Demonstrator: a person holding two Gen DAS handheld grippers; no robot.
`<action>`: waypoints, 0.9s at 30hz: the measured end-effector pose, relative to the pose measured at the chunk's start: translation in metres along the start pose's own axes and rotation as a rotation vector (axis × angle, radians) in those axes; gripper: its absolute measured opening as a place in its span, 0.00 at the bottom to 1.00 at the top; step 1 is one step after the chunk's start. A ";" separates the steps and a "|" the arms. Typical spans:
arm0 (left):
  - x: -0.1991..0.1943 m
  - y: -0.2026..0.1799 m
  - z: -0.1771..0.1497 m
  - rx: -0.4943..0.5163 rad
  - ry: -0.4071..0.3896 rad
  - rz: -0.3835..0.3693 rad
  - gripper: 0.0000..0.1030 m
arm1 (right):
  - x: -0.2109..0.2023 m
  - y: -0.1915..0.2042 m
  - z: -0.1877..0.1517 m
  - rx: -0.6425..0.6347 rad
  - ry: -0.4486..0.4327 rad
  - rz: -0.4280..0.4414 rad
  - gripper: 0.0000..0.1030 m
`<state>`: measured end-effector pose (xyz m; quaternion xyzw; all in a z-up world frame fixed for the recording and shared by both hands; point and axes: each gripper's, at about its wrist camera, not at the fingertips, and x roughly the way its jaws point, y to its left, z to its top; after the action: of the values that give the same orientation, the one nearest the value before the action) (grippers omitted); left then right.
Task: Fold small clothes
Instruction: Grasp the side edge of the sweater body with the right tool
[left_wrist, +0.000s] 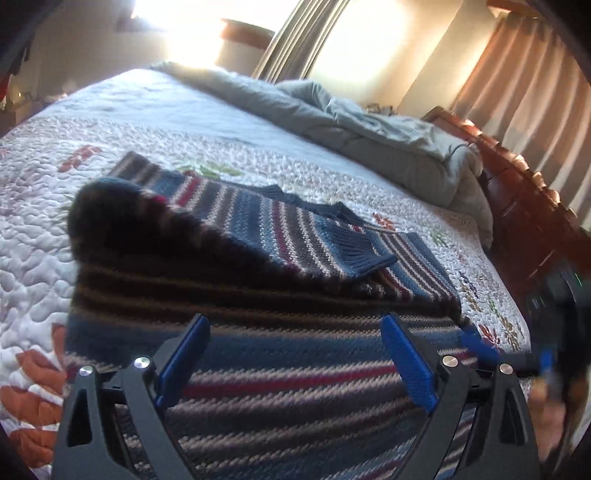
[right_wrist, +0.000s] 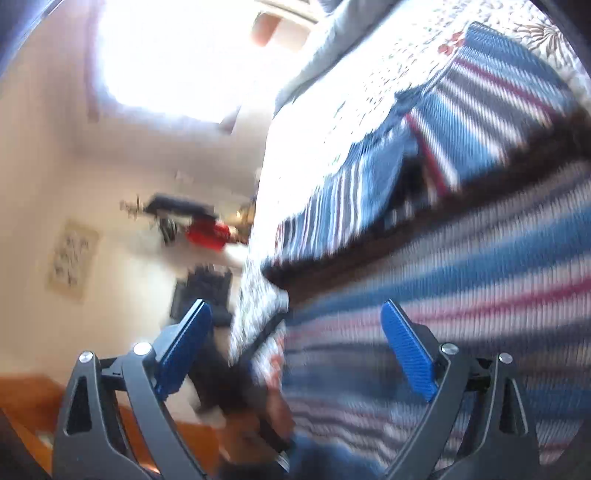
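A striped knit sweater (left_wrist: 266, 236) in blue, grey, white and maroon lies on the quilted bed, one sleeve folded across its body, its dark blue cuff (left_wrist: 354, 254) near the middle. My left gripper (left_wrist: 295, 354) is open just above the sweater's near hem, with nothing between its blue pads. The other gripper's blue tip (left_wrist: 480, 343) shows at the right, by the sweater's near right corner. In the right wrist view, which is blurred and tilted, my right gripper (right_wrist: 295, 350) is open, at the edge of the sweater (right_wrist: 461, 288) where it meets the bed's side.
The white floral quilt (left_wrist: 92, 147) covers the bed. A rumpled grey comforter (left_wrist: 369, 122) lies along the far side beside a wooden headboard (left_wrist: 524, 192). Curtains (left_wrist: 524, 92) and bright windows stand behind. The right wrist view shows a wall, a wooden floor (right_wrist: 33, 402) and room clutter beyond the bed.
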<state>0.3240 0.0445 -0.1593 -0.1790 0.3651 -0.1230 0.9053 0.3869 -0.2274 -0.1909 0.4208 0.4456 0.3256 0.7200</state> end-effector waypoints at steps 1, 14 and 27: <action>-0.005 0.002 -0.004 0.002 -0.030 -0.010 0.92 | 0.004 -0.002 0.015 0.028 -0.016 -0.012 0.71; 0.007 0.016 -0.005 -0.082 0.019 -0.097 0.93 | 0.074 -0.056 0.085 0.196 -0.086 -0.277 0.56; 0.012 0.013 -0.020 -0.097 0.067 -0.094 0.93 | 0.075 0.027 0.120 -0.258 -0.083 -0.501 0.07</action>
<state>0.3191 0.0478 -0.1857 -0.2354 0.3921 -0.1536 0.8760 0.5238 -0.1901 -0.1647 0.2152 0.4606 0.1739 0.8434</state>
